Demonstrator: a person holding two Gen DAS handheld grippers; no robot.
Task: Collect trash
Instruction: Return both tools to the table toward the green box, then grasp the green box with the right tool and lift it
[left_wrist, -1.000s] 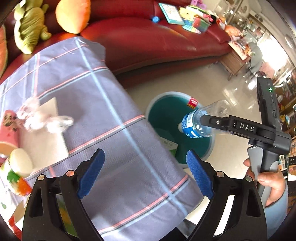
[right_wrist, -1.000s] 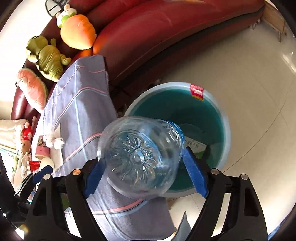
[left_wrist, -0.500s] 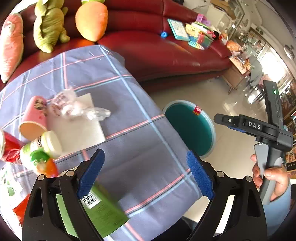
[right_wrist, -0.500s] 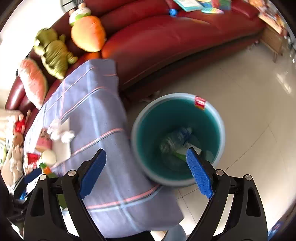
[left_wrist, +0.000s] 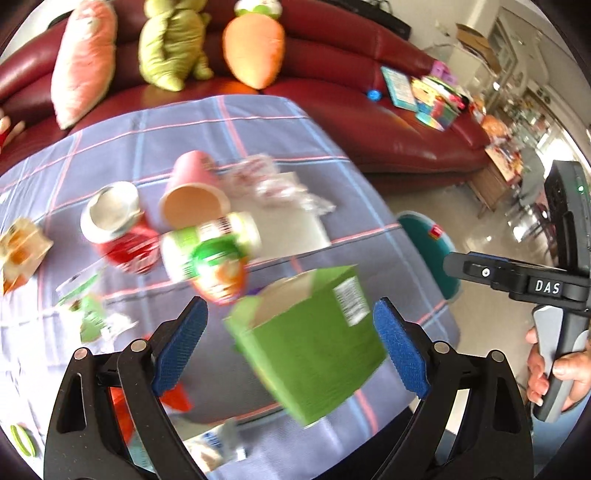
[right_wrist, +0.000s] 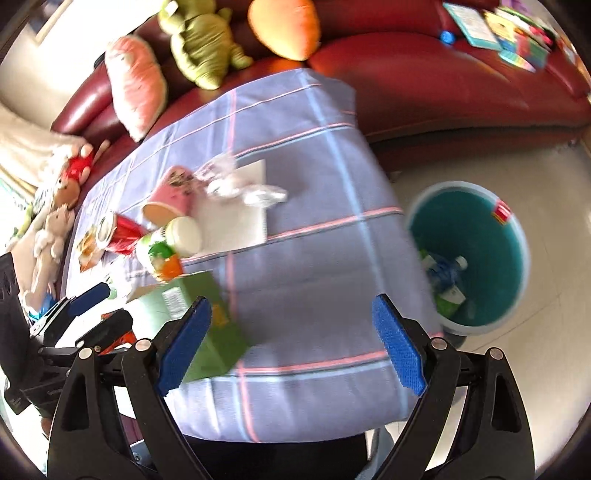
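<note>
My left gripper (left_wrist: 290, 349) is open, with an open green carton (left_wrist: 310, 343) lying on the table between its jaws, untouched. Behind it lie a small green and orange bottle (left_wrist: 210, 258), a red can (left_wrist: 118, 232), a pink paper cup (left_wrist: 194, 192) and crumpled clear wrap (left_wrist: 280, 184). My right gripper (right_wrist: 291, 347) is open and empty above the table's front right part; it also shows in the left wrist view (left_wrist: 517, 277). The teal bin (right_wrist: 472, 251) stands on the floor to the right, with the clear plastic bottle (right_wrist: 443, 273) inside.
The table wears a blue plaid cloth (right_wrist: 314, 229). A white paper sheet (right_wrist: 236, 214) lies under the wrap. More wrappers (left_wrist: 22, 254) lie at the table's left. A red sofa (left_wrist: 369, 92) with plush toys (left_wrist: 170, 44) stands behind.
My right gripper opened and dropped the clear bottle into the bin, then swung back toward the table. My left gripper moved left over the trash, bringing the green carton between its jaws.
</note>
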